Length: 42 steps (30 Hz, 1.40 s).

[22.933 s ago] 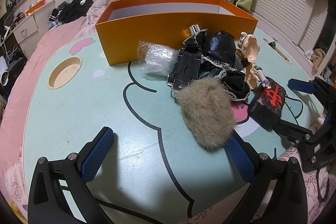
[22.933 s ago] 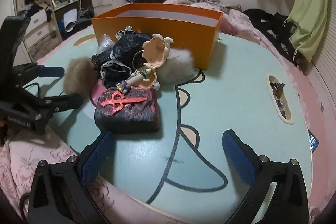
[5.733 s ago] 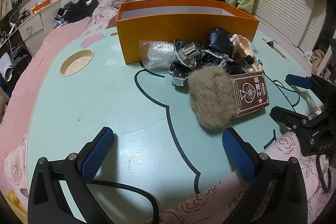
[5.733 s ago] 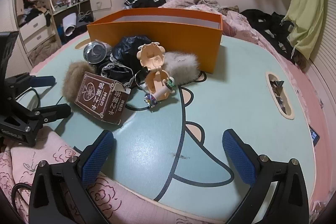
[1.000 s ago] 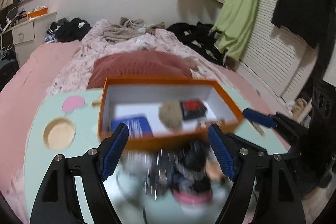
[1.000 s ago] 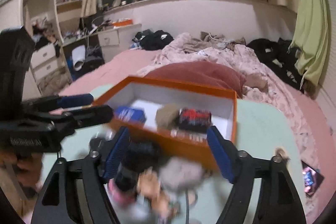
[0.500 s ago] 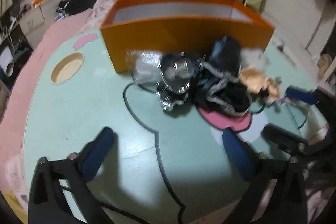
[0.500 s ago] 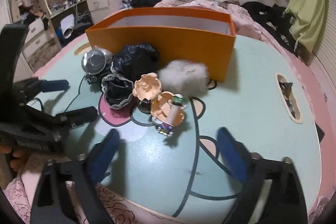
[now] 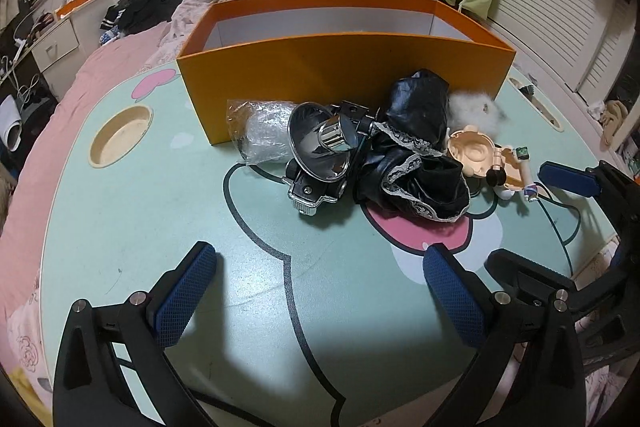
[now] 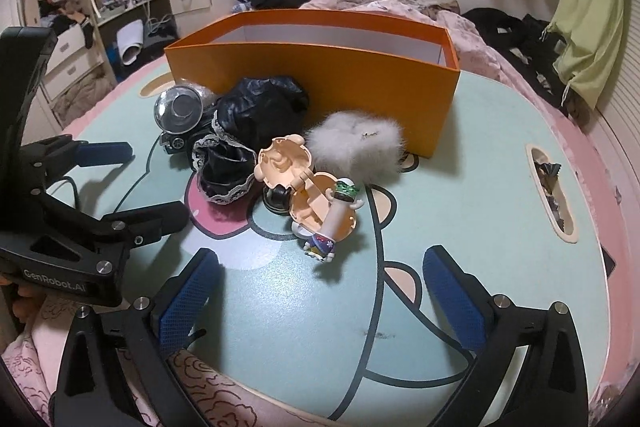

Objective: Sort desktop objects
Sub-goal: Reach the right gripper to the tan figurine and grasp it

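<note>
Both grippers are hanging over the near edge of the mint green table [image 9: 120, 235] and neither has anything in it. The left gripper [image 9: 320, 291] has its jaws spread wide with only bare tabletop between the blue pads. The right gripper [image 10: 320, 291] is wide too, its jaws opening the last bit, nothing between them either.

The leftover clutter sits bunched in the middle of the table, right against the front wall of the orange box [image 9: 328, 67]. From the left wrist view, left to right: a clear bubble wrap bag [image 9: 260, 131] touching the box, a headlamp [image 9: 320, 155] tipped with its shiny reflector facing up, a crumpled black lace-trimmed cloth [image 9: 412, 155], a white fluffy pom [image 10: 356, 143] tucked up against the box's right corner, and a peach-coloured figure [image 10: 308, 187] lying closest to the right gripper.

Plenty of open room: the whole near strip of table in front of both grippers is bare, and so is the left side, apart from the round cup recess [image 9: 120, 135]. On the right there's a slot cutout [image 10: 550, 187] near the table edge, well clear of the pile
</note>
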{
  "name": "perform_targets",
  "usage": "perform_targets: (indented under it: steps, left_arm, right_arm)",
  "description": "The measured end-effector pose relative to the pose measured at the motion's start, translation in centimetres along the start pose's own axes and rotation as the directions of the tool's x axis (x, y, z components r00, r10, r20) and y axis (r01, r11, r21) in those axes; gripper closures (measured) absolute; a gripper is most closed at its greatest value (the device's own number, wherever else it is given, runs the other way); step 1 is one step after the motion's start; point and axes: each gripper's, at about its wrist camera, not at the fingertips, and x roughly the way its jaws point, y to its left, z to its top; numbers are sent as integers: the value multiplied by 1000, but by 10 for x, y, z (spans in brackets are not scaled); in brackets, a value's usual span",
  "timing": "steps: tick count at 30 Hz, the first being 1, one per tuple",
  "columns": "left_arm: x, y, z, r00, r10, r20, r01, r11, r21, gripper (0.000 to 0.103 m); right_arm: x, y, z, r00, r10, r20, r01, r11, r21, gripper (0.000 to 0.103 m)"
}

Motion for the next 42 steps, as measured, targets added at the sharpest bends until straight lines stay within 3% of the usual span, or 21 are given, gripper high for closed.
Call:
perform_targets:
  steps: [22, 28, 34, 35, 36, 37, 38, 42]
  left_arm:
    - [-1, 0, -1, 1000, 0, 0, 0, 1000, 0, 0]
    - [-1, -1, -1, 1000, 0, 1, 0, 1000, -1, 0]
    - [-1, -1, -1, 1000, 0, 1, 0, 1000, -1, 0]
    - [-1, 0, -1, 1000, 6, 1, -6, 1000, -1, 0]
    - [0, 1, -1, 1000, 3, 2, -3, 1000, -9, 0]
    - [0, 0, -1, 1000, 4, 2, -4, 1000, -7, 0]
    - [-1, 1, -1, 1000, 4, 3, -4, 1000, -7, 0]
    - [-1, 1, 0, 1000, 5, 3, -5, 1000, -7, 0]
  right_arm:
    - [-2, -2, 2, 1000, 19, 15, -19, 1000, 10, 1]
    - [-9, -15, 6, 991, 122, 52, -125, 990, 69, 7]
    - [-3, -12, 31, 995, 84, 56, -84, 996, 2, 7]
    - [0, -9, 33, 995, 89, 51, -88, 996, -17, 13]
    - [1, -10, 35, 993, 108, 54, -107, 994, -26, 38]
    - [3, -9, 36, 991, 123, 50, -122, 992, -38, 55]
    - [6, -9, 35, 988, 150, 27, -149, 988, -39, 63]
    - [1, -11, 23, 979, 200, 38, -199, 979, -35, 63]
